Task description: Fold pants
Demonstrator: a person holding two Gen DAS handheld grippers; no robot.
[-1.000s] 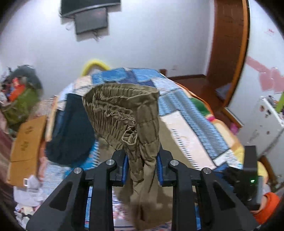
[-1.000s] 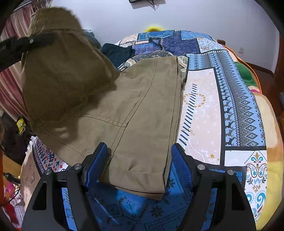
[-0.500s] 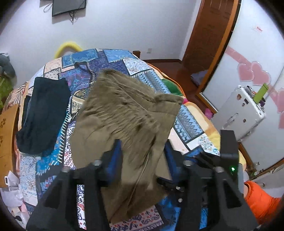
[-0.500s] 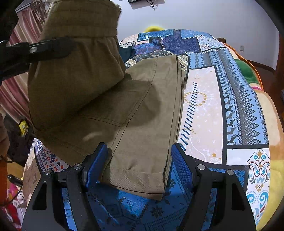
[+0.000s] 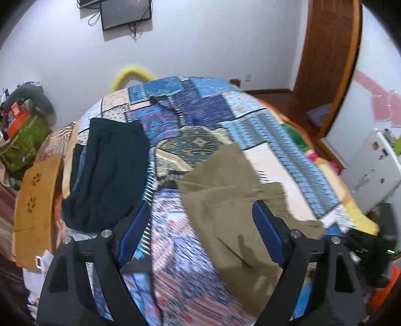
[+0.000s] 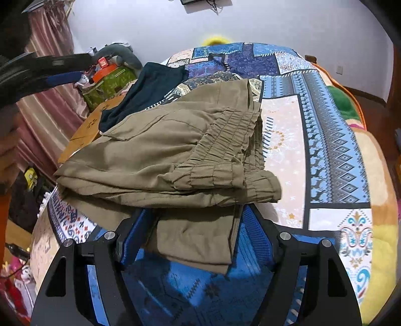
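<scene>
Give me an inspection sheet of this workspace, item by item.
Surface: bed with patchwork quilt.
Job's things: khaki pants folded over, waistband on top, lying flat.
Clutter: dark garment beside the pants; cardboard at the bed's edge.
Grippers: left gripper open, holding nothing; right gripper open at the pants' hem.
Cables: wires hang under the wall screen.
Surroundings: door, curtain, white cabinet.

Olive-khaki pants (image 6: 175,155) on a blue patchwork-patterned bedspread (image 6: 323,140); dark navy garment (image 5: 107,173).
</scene>
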